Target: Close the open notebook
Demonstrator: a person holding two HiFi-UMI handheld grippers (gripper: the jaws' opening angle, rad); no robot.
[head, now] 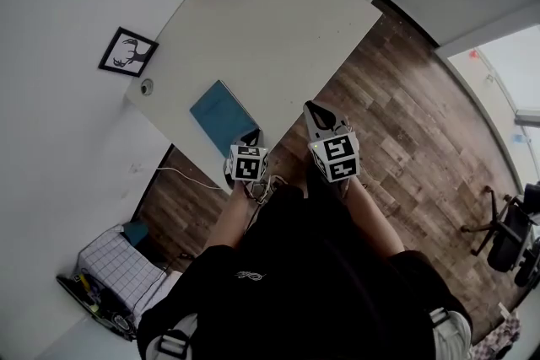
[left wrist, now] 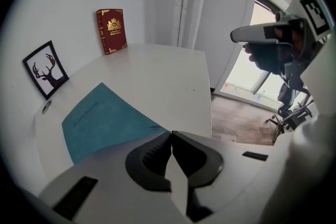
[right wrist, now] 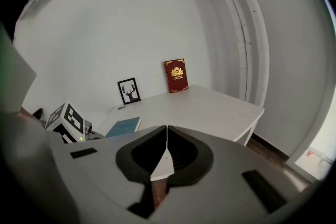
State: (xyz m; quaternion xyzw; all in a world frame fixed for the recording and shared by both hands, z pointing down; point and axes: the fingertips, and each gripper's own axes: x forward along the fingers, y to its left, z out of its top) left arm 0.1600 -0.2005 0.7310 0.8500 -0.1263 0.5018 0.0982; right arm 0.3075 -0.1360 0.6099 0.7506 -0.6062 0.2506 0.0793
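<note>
Notebook (head: 221, 115): teal cover flat, apparently shut, near front edge of bench (head: 278, 21).
Left hand-held gripper (left wrist: 171, 136): jaws together, empty, near notebook corner.
Right hand-held gripper (right wrist: 166, 139): jaws together, empty.
Advice: lift clear without nudging cover.

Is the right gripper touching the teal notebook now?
Apart. The head view shows the right gripper beyond the edge of the table, a clear gap from the teal notebook.
</note>
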